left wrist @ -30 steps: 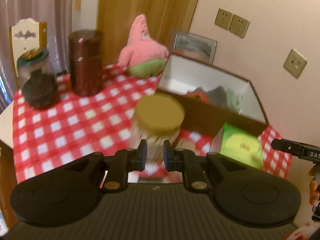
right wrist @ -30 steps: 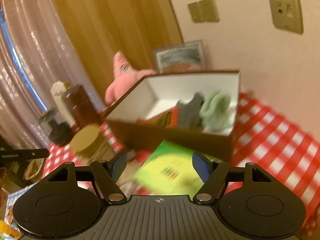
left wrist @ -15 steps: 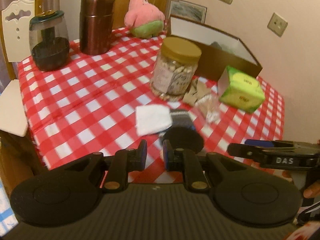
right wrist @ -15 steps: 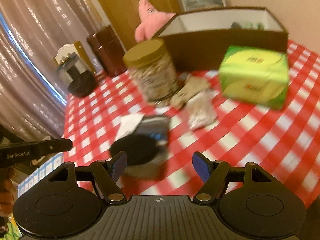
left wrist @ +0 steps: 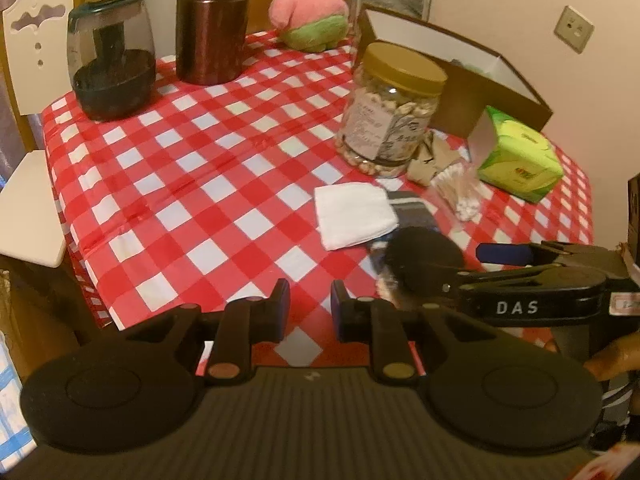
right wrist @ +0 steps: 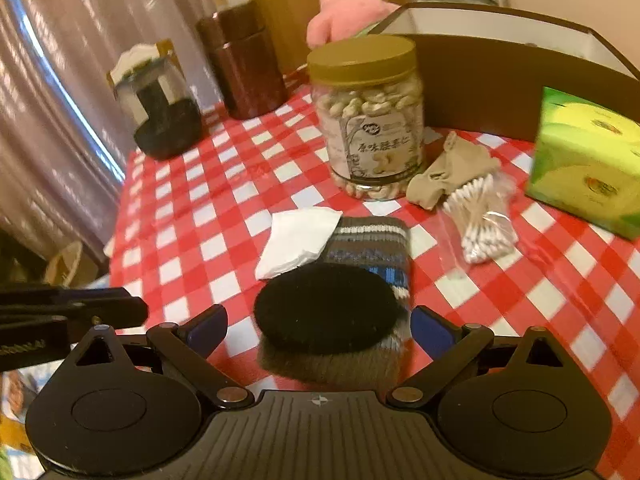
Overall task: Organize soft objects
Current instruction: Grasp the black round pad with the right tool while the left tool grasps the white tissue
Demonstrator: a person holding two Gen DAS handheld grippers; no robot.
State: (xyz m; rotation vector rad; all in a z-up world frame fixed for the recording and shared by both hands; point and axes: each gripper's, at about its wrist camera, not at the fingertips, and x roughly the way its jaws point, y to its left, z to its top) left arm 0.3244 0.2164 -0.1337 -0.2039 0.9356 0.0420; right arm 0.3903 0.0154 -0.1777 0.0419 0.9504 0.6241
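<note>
One striped grey-blue sock, black pom-pom atop, btwn wide-open right claw; left claw near-closed, empty.

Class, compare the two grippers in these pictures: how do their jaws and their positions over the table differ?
The right gripper has its jaws spread wide either side of the black round pad on the striped knit piece. The left gripper has its jaws nearly together over bare checked tablecloth. Neither grips anything.
</note>
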